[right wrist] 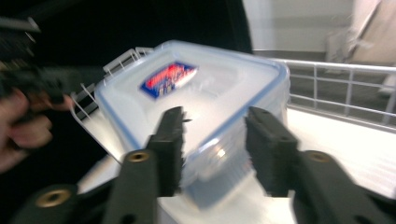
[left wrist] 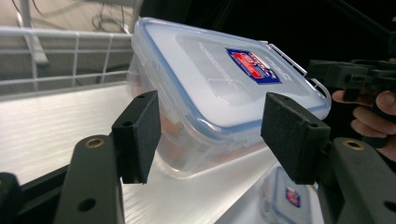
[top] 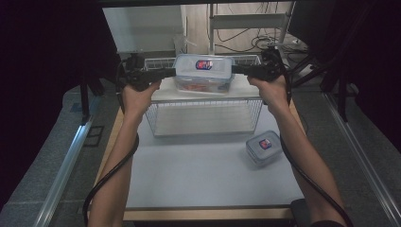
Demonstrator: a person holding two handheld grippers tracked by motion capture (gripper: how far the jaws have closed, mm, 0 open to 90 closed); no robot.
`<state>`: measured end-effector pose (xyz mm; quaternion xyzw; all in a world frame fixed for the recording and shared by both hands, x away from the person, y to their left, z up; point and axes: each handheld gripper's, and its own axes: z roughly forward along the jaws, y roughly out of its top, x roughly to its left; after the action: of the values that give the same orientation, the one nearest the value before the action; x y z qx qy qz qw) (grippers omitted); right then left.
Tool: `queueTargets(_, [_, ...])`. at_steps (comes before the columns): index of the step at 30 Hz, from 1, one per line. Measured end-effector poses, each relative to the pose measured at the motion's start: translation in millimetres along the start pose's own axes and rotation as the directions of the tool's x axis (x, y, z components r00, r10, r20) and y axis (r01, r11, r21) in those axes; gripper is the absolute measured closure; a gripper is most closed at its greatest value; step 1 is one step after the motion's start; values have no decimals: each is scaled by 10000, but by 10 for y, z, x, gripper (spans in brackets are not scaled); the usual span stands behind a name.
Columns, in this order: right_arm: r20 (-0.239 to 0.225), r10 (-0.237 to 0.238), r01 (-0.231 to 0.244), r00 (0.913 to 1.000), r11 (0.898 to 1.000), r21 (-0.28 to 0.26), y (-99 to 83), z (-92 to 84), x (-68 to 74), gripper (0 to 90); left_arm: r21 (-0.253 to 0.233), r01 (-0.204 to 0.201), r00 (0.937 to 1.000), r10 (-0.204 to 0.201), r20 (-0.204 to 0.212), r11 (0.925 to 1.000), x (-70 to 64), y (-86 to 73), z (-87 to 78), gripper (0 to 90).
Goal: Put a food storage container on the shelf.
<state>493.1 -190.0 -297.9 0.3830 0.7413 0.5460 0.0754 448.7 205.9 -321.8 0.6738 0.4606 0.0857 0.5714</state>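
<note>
Item: large box [top: 204, 72], clear plastic with a blue-rimmed clip lid and a red-and-blue label; reddish contents show through the wall. Place: on the top shelf of the wire rack [top: 203, 116], at the shelf's middle, toward its back rail. The rack stands at the far edge of the bench [top: 203, 175].

Item: small box [top: 264, 147], same make. Place: on the bench near its right edge, just in front of the rack's right corner, untouched.

Item: left hand-held gripper [top: 166, 72]. At the box's left end. In its own view the pads [left wrist: 140, 135] straddle a corner of the box with a gap on both sides; jaws parted, pressing on nothing.

Item: right hand-held gripper [top: 239, 70]. At the box's right end. Its own view is blurred; the jaws stand to either side of the box's corner, close to it, but I cannot tell whether the pads bear on the plastic.

Step in hand, as I judge it: a two-sided hold on the large box at the shelf, with the left side loose. Whether the box is being taken or set down cannot be read.

Next move calls for: if lifting, both jaw pairs closed squarely on the ends, then an even rise over the rail; if releasing, both drawn straight outward without dragging the box.
</note>
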Motion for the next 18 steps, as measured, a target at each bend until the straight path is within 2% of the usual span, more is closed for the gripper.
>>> queueTargets(3, [238,-753,755,9969,9971,-37,-103,-94,113,729,-158,-660,9976,657,-197,9977,-70,-74,-87,381])
queueTargets(5, [160,-1051,1052,9943,9944,-66,-178,-137,181,806,-267,-1221,9921,1212,-308,9922,-131,-143,-141,344])
queueTargets(7, [-13,-1433,1433,9897,9897,63,-265,-139,254,874,-295,-1937,9796,1917,-601,9806,-212,-235,-191,286])
queueTargets(9, [-168,-1780,1785,9839,9833,359,-352,-98,324,895,-267,-2295,9717,2275,-634,9729,-274,-313,-217,242])
queueTargets(12, [-55,-2199,2197,9755,9725,776,-445,6,389,896,-155,-2595,9638,2580,-674,9656,-354,-424,-238,179])
queueTargets(15, [-111,-2139,2139,9768,9723,940,-484,99,377,896,38,-2954,9530,2950,-697,9554,-449,-593,-265,135])
queueTargets(18, [-16,-2021,2012,9794,9743,1008,-495,161,332,895,204,-3141,9473,3148,-602,9492,-497,-745,-291,122])
